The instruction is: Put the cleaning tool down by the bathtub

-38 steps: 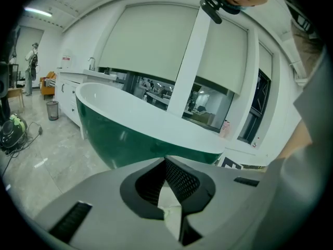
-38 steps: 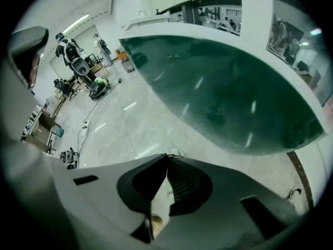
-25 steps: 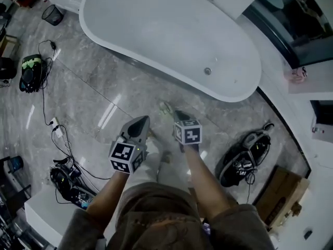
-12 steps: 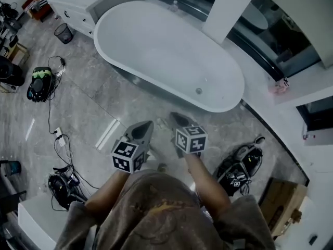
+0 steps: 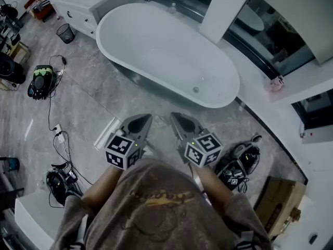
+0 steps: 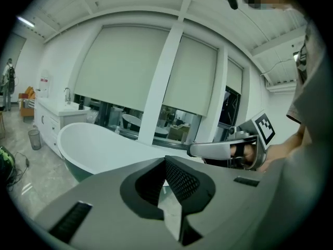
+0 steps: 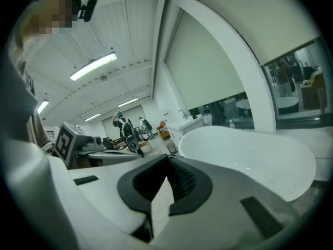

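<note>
Left gripper (image 5: 139, 122), right gripper (image 5: 179, 121): jaws closed on nothing, held side by side close to body, aimed toward bathtub (image 5: 161, 46). Cleaning tool not visible, probably on floor (image 5: 88, 98) beside tub, hidden beneath grippers. Empty jaws suggest placement done.

Bathtub (image 5: 166, 51) ahead – bin (image 5: 65, 33) left, bag (image 5: 237, 163) near right.

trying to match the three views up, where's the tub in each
Head view: tub in the upper middle, lying slantwise.
Left gripper view: tub left of centre, below mid-height.
Right gripper view: tub at the right, below mid-height.
Shared landmark: the white pillar behind the tub.
</note>
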Tool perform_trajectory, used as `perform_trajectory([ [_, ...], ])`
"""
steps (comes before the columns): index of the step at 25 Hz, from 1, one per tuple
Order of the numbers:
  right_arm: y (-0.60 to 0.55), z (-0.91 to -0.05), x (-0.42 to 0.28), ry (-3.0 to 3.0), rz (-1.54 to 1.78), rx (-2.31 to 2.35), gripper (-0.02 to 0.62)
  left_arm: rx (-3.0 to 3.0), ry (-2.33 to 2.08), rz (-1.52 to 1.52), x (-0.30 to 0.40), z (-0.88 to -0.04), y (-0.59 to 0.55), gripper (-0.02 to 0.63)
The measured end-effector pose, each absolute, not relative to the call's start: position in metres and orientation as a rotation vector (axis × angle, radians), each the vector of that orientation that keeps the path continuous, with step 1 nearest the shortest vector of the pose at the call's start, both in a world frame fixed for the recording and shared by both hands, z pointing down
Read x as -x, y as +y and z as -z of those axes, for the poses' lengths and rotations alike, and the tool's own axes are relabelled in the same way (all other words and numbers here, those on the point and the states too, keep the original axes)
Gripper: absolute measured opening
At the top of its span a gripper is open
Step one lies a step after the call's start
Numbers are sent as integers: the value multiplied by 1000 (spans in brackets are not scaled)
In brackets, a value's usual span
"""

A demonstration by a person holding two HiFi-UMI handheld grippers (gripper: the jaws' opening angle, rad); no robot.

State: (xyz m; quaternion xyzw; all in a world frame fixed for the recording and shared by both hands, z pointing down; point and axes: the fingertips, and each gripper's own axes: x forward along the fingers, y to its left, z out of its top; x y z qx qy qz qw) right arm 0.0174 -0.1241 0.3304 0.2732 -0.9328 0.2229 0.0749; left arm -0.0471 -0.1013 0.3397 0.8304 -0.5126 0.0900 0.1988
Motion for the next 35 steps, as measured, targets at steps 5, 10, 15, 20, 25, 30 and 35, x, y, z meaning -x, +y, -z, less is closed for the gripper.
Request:
perform_trajectory([
  [5,-93,-295,-18,-2918,-512,-747,5,-2431,-1429,-245,41,-311,-90,0],
  [10,-74,-269,-20,-2987,-419,-713,5,-2490,-1440,-198,41,-292,-88,0],
  [15,-84,-260,-31,-3004,-421,-786,5,-2533,-1477,-168,45,-278,-91,0],
  [20,-90,-259,-33,-3000,-411,-808,5,-2528,-1496,-139,49,-276,-90,0],
  [25,-91,-259,-32,-2998,-399,-812,5,-2517,-1505,-130,46,-275,-88,0],
  [30,-91,-262,-32,-2997,-418,-816,5,-2505,-1513,-93,46,-272,-89,0],
  [35,-91,-264,-31,-2993,-425,-822,5,-2495,-1514,-86,48,-274,-91,0],
])
